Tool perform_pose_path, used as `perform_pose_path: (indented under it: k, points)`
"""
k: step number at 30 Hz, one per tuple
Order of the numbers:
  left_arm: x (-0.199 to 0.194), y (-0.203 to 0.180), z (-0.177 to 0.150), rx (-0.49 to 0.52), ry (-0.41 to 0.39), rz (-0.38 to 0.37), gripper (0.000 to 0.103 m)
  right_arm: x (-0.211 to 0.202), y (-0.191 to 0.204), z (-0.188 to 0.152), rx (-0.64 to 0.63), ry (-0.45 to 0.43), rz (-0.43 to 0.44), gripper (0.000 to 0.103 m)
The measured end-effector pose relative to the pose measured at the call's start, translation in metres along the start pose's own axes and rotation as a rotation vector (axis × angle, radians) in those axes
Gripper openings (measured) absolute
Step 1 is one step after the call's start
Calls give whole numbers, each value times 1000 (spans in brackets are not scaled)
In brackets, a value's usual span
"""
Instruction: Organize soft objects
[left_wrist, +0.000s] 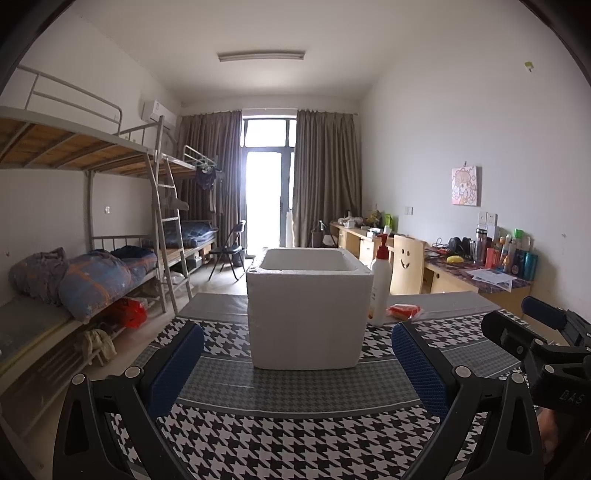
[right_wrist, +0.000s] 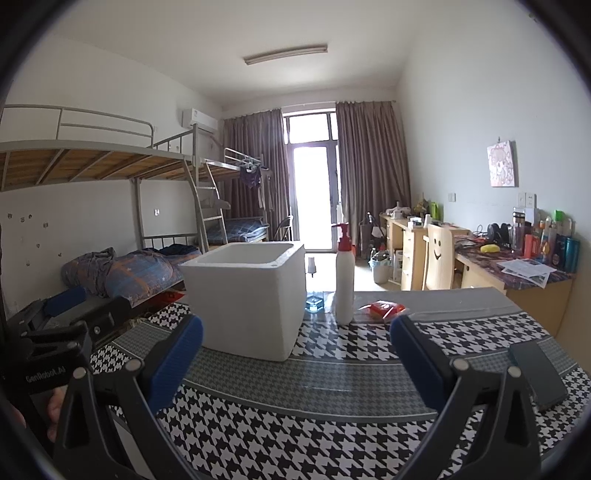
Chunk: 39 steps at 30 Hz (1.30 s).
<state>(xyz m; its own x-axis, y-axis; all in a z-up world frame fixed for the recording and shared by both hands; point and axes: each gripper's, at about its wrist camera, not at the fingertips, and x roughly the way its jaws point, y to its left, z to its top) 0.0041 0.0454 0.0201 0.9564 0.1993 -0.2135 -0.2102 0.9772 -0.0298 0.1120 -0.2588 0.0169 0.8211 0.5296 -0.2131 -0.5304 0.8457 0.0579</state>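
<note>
A white foam box (left_wrist: 308, 306) stands open-topped on the houndstooth table (left_wrist: 295, 435); it also shows in the right wrist view (right_wrist: 247, 299). A red soft packet (left_wrist: 403, 311) lies behind it to the right, also in the right wrist view (right_wrist: 384, 309). My left gripper (left_wrist: 295, 365) is open and empty, just in front of the box. My right gripper (right_wrist: 295, 358) is open and empty, near the box's right front corner. Each gripper shows at the edge of the other's view.
A white pump bottle with a red top (right_wrist: 344, 277) stands between the box and the packet. A small glass bottle (right_wrist: 314, 301) sits behind the box. A dark phone (right_wrist: 537, 373) lies on the table at right. Bunk beds stand left, desks right.
</note>
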Motion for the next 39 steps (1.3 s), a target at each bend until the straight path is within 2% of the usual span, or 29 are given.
perform_pose_path:
  k: [39]
  points:
    - [0, -3, -15, 48, 19, 17, 102, -5, -10, -12, 29, 15, -17, 102]
